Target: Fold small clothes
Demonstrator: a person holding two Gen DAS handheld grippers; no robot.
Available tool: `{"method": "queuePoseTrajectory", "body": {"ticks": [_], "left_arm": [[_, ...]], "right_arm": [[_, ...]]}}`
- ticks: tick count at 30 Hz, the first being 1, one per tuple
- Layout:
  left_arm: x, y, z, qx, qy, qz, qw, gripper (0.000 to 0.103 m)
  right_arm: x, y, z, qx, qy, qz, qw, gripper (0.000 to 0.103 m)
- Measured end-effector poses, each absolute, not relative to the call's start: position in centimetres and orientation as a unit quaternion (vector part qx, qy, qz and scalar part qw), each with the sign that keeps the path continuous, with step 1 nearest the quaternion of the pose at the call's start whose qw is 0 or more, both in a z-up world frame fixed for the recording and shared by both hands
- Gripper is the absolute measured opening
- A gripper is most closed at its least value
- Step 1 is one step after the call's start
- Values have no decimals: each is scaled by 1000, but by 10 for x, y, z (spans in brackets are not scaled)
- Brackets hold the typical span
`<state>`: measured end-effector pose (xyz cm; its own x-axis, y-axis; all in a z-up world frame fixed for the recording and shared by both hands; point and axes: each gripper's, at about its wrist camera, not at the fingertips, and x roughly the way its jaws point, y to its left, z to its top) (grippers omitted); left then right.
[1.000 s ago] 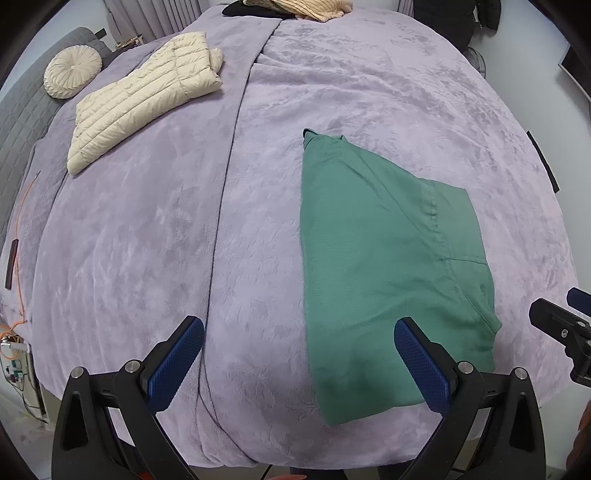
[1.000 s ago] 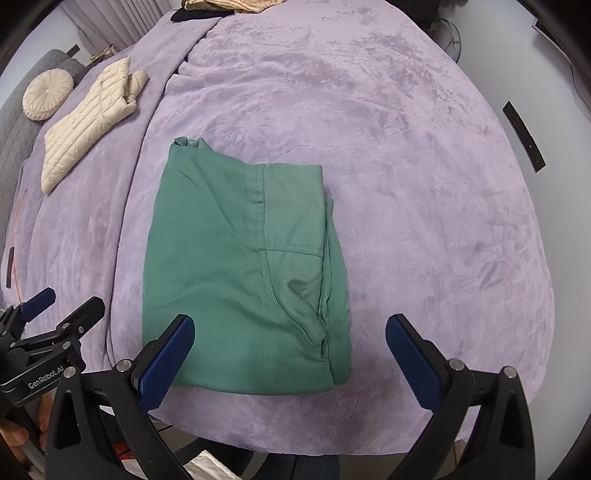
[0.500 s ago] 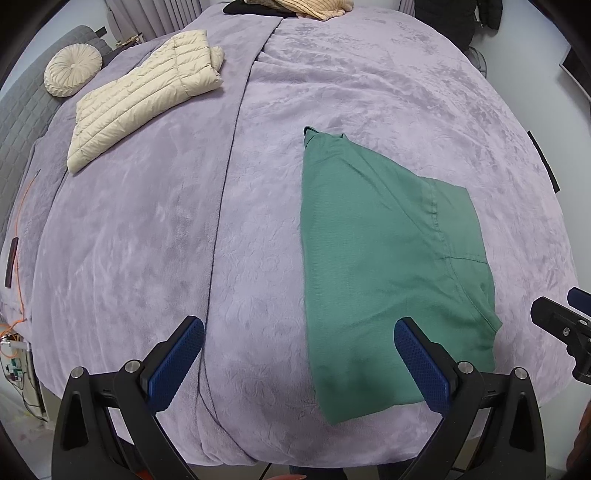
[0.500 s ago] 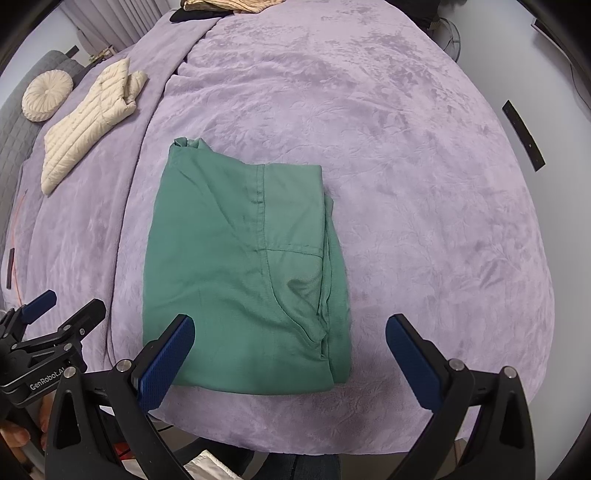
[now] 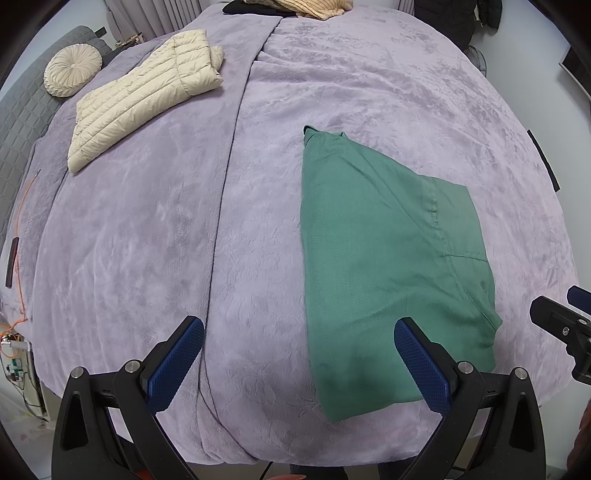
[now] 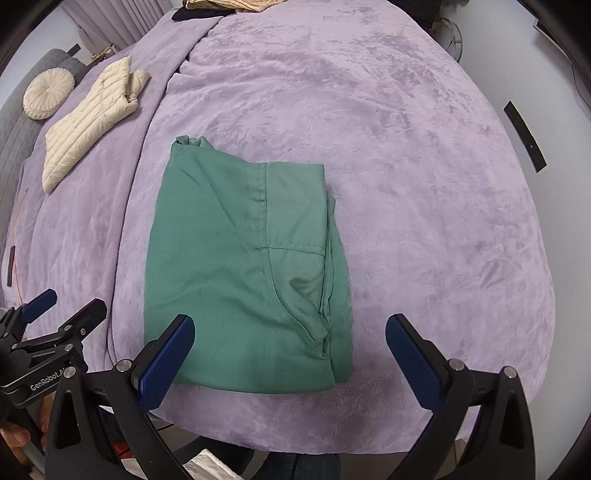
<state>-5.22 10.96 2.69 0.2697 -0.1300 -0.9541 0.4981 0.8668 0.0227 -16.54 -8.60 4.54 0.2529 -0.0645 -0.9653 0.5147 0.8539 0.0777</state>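
A green garment (image 5: 384,266) lies folded flat on the purple blanket (image 5: 147,240), near the bed's front edge; it also shows in the right wrist view (image 6: 236,266). My left gripper (image 5: 299,362) is open and empty, above the front edge, with its right finger over the garment's near left part. My right gripper (image 6: 290,354) is open and empty, held above the garment's near edge. The left gripper also shows at the left of the right wrist view (image 6: 55,317).
A cream puffer jacket (image 5: 144,99) lies folded at the far left, beside a round cream cushion (image 5: 72,70). More clothes (image 5: 295,5) are piled at the far end. A seam (image 5: 225,206) runs down the blanket left of the garment.
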Motion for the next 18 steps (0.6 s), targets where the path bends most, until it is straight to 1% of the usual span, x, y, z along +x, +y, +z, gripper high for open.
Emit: {"method": "queuePoseTrajectory", "body": {"ticks": [18], "left_arm": [[-53, 110, 27, 161, 570, -201, 780, 103]], "right_arm": [[-165, -87, 46, 194, 582, -188, 767, 103]]}}
